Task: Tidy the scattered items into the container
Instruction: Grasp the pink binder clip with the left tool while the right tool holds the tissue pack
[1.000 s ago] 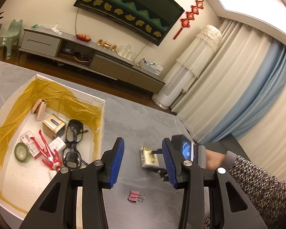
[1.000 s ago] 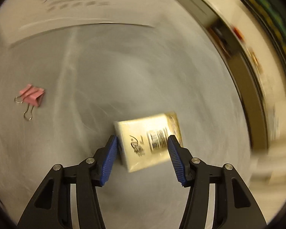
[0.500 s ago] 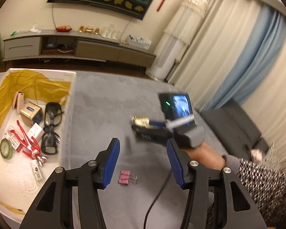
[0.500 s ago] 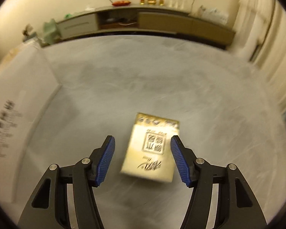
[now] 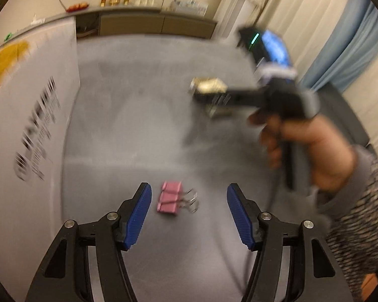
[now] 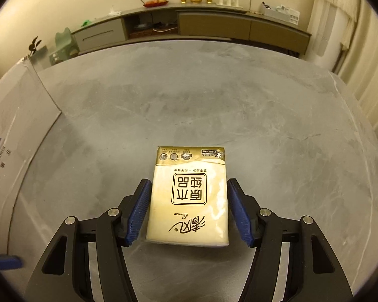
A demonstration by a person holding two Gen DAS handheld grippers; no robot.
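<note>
1. The right gripper is clamped on a cream and gold soft tissue packet, held flat above the grey marbled table, probably so it can be carried level to the white cardboard container at the left.
2. The left gripper has its blue pads apart and empty, low over a pink binder clip lying on the table, apparently lined up to take it next.
3. Half a second ago the clip lay further ahead of the left jaws and the container's contents showed; now only its blurred outer wall shows.
</note>
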